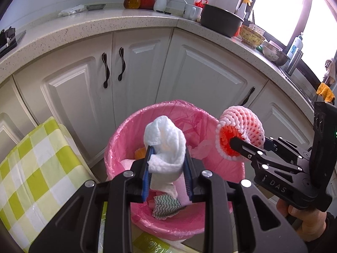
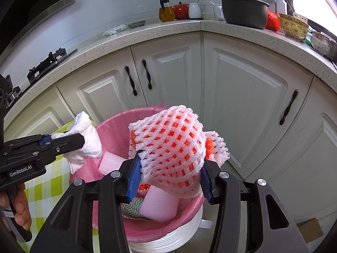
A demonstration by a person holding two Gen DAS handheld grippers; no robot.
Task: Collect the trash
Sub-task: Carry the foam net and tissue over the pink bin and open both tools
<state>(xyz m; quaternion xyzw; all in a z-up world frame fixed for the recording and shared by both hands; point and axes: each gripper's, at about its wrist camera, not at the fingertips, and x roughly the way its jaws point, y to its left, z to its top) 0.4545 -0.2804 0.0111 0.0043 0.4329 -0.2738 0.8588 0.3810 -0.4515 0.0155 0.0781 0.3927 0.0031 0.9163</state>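
A trash bin with a pink liner (image 1: 118,139) (image 2: 109,130) stands on the floor before the white cabinets. My left gripper (image 1: 167,158) (image 2: 84,140) is shut on a crumpled white paper towel (image 1: 166,143) (image 2: 88,139), held over the bin's opening. My right gripper (image 2: 170,164) (image 1: 233,142) is shut on a white and orange foam fruit net (image 2: 172,147) (image 1: 240,130), which hangs above the bin's right rim. Inside the bin lie pink foam pieces (image 2: 158,204) and a rag with a wavy pattern (image 1: 166,206) (image 2: 132,207).
A table with a green checked cloth (image 1: 31,168) stands left of the bin. Cabinet doors with dark handles (image 1: 106,69) rise behind it. The counter (image 1: 84,27) carries an oil bottle, a red pot (image 1: 147,0), a dark pan (image 1: 221,21) and bowls. A hand (image 1: 303,217) grips the right tool.
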